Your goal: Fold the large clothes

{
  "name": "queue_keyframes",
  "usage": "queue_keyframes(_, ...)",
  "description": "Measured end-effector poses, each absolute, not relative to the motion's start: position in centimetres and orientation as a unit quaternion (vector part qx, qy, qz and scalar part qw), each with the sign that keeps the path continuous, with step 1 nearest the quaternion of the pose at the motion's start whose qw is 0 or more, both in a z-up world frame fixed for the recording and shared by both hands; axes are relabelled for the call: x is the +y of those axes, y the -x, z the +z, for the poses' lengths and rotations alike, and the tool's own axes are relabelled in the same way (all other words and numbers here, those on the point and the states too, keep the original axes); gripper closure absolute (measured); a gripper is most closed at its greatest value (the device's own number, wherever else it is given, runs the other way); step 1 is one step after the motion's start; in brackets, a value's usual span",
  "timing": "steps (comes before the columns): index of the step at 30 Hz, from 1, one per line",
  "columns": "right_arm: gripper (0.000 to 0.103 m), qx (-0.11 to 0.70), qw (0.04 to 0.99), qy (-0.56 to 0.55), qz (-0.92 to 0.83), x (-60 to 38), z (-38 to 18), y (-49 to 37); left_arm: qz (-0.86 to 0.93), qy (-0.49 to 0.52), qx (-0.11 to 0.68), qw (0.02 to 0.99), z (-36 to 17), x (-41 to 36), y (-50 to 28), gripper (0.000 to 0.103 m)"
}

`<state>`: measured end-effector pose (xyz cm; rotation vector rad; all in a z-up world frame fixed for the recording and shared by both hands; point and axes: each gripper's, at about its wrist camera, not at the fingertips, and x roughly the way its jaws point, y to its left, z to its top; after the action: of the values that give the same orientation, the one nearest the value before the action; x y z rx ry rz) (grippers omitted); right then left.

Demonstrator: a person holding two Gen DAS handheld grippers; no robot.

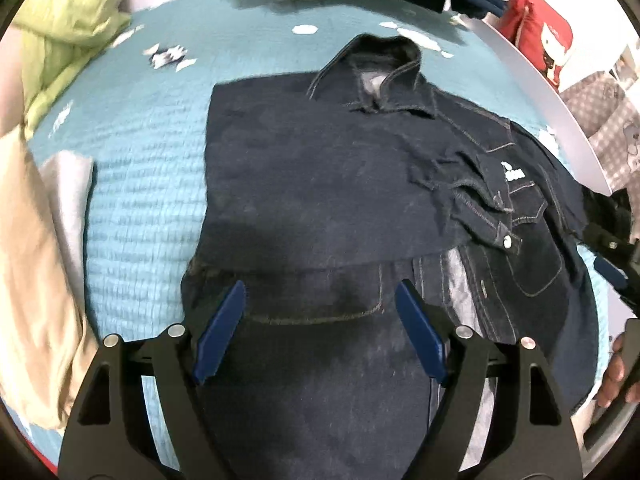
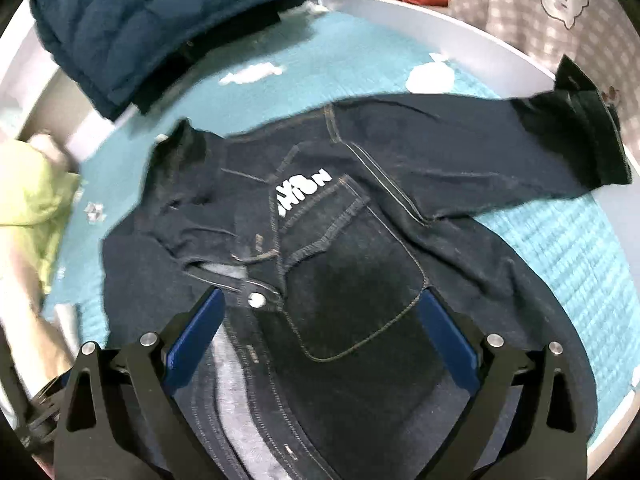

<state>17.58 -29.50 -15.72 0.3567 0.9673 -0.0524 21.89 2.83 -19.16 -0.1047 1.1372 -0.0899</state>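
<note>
Both wide open and holding nothing, the left gripper [image 1: 320, 308] and right gripper [image 2: 320, 320] hover just above the denim jacket [image 1: 320, 184], near its hem.

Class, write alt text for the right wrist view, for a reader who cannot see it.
A dark denim jacket lies on a teal quilt, one sleeve stretched out to the right, white lettering above its chest pocket. The open right hand-held gripper hangs over it, blue pads apart. A folded navy puffer jacket sits behind.
</note>
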Motion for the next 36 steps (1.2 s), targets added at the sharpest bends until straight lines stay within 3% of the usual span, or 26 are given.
queue_keyframes(1, 0.014, 0.446, 0.880, -0.161, -0.031, -28.9, -15.3, -17.4, -0.049, 0.049, 0.536, 0.841, -19.1, 2.8, -22.2, 0.031)
queue_keyframes(2, 0.027, 0.438, 0.885, -0.158, -0.022, -28.5, -15.1, -17.5, -0.055, 0.054, 0.529, 0.845, -19.0, 2.9, -22.6, 0.046)
queue_keyframes(4, 0.044, 0.414, 0.895, -0.162, 0.038, -26.3, -14.7, -18.4, -0.052, 0.066, 0.511, 0.855, -18.8, 3.5, -23.8, 0.059)
queue_keyframes(6, 0.051, 0.395, 0.904, -0.146, 0.071, -23.6, -14.7, -19.5, -0.038, 0.084, 0.501, 0.860, -19.0, 4.4, -25.4, 0.068)
queue_keyframes(11, 0.082, 0.389, 0.910, -0.069, 0.126, -16.4, -16.3, -23.6, -0.058, 0.136, 0.470, 0.870, -19.0, 5.3, -29.2, 0.099)
queue_keyframes(15, 0.090, 0.425, 0.888, -0.081, 0.159, -13.7, -19.3, -27.8, -0.085, 0.138, 0.451, 0.878, -20.2, 4.5, -32.3, 0.099)
queue_keyframes(18, 0.093, 0.463, 0.870, -0.061, 0.160, -12.8, -22.2, -30.0, -0.111, 0.166, 0.503, 0.841, -24.4, 4.4, -34.8, 0.100)
queue_keyframes(20, 0.103, 0.478, 0.861, -0.051, 0.166, -13.8, -23.8, -30.5, -0.114, 0.158, 0.507, 0.839, -26.2, 5.0, -35.2, 0.101)
queue_keyframes(27, 0.103, 0.480, 0.856, -0.129, 0.144, -23.4, -24.5, -30.0, -0.035, 0.121, 0.477, 0.870, -25.8, 10.5, -32.9, 0.101)
queue_keyframes(31, 0.100, 0.460, 0.877, -0.079, 0.117, -21.1, -21.3, -28.1, -0.011, 0.125, 0.474, 0.871, -24.0, 13.0, -31.5, 0.101)
queue_keyframes(36, 0.097, 0.430, 0.878, -0.093, 0.188, -17.5, -18.7, -24.6, -0.079, 0.132, 0.444, 0.883, -20.3, 10.8, -27.8, 0.101)
